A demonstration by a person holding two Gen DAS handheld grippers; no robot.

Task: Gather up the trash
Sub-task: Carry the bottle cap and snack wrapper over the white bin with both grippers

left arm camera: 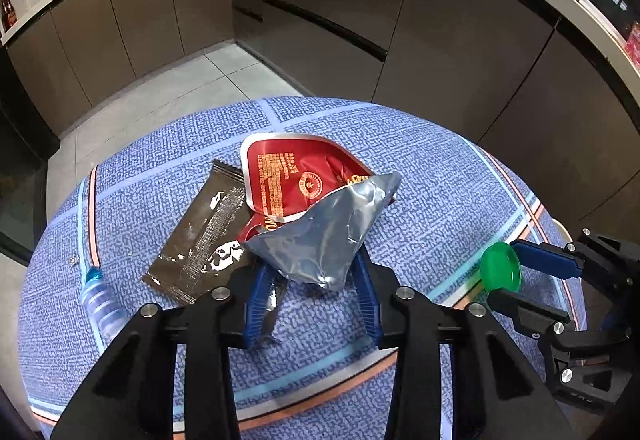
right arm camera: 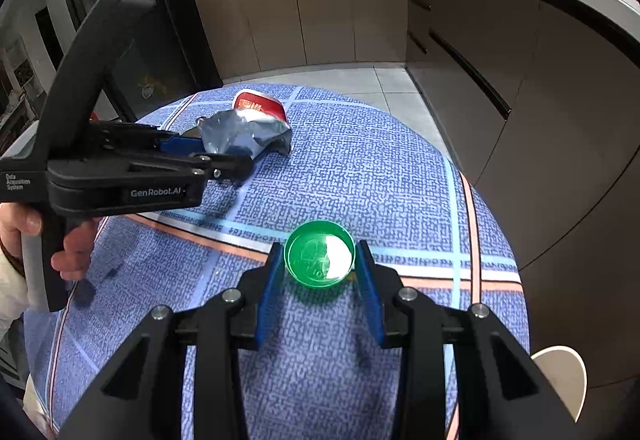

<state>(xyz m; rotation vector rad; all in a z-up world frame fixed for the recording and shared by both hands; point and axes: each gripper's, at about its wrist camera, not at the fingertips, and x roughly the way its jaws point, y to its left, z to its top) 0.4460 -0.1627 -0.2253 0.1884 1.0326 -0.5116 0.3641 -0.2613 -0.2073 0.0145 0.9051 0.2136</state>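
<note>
The counter (left arm camera: 420, 168), round and covered in a blue checked cloth, carries the trash, most of it toward the far edge; the step in hand looks like the pick-up itself, both tools having something between the pads and nothing yet carried off.

The red bag (left arm camera: 288, 176) lies farthest in, flat, with the silver bag (left arm camera: 324, 236) crumpled over its near corner; the brown wrapper (left arm camera: 204, 240) lies just beside them on the left, its right edge tucked under both; a small clear bottle (left arm camera: 100, 300) lies on its side near the left edge, well apart from the tools.

The left tool (left arm camera: 316, 300) has its blue pads either side of the silver bag's lower end, jaws part-way in; the foil sits between them and seems pinched, though how firmly I cannot tell; from the right wrist view the same tool (right arm camera: 224, 156) reaches in level with the foil bunched at its tip.

The right tool (right arm camera: 320, 272) is closed on the green cap (right arm camera: 320, 254), pads touching its rim on both sides, near the right edge, the cap tilted open-side up.

Next, by my judgement: lift both clear and find the bin, which no view shows; the foil may drag the red bag along, so a slow lift suits; the wrapper and bottle remain.
</note>
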